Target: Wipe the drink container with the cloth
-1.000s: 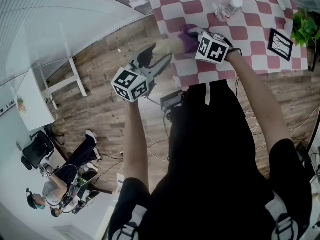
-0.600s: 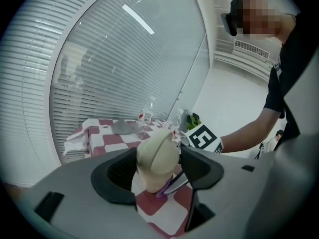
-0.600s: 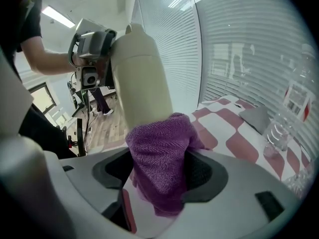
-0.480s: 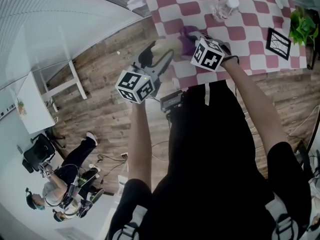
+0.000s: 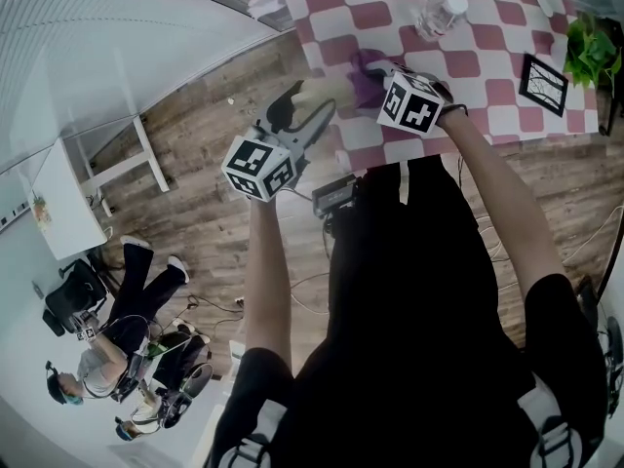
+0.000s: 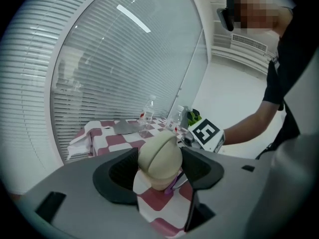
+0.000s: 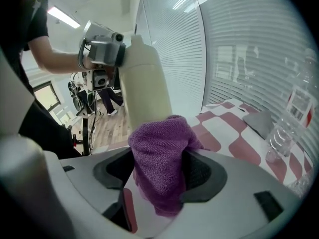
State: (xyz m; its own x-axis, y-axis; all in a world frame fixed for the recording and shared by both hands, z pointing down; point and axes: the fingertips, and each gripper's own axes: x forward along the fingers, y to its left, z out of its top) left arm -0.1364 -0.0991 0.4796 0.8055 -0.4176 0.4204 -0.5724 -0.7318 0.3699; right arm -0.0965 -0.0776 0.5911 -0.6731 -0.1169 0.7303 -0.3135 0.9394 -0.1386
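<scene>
A cream drink container [image 5: 327, 90] is held out over the table's near edge, and my left gripper [image 5: 304, 107] is shut on it. In the left gripper view its rounded end [image 6: 159, 157] fills the gap between the black pads. My right gripper [image 5: 378, 76] is shut on a bunched purple cloth [image 7: 162, 156]. The cloth lies against the container's side [image 7: 143, 78]. In the head view the cloth [image 5: 365, 72] shows between the container and the right gripper's marker cube [image 5: 413, 101].
The table has a red-and-white checked cloth [image 5: 487, 66] with clear water bottles [image 5: 441, 14], a black framed picture [image 5: 546, 86] and a green plant [image 5: 595, 52]. A folded grey cloth [image 6: 124, 127] lies farther back. A seated person [image 5: 117, 359] and a white desk [image 5: 58, 198] are on the floor side.
The right gripper with the cloth has shifted slightly back and forth along the container. The left gripper has barely moved. The seated person in the background has moved their legs.
</scene>
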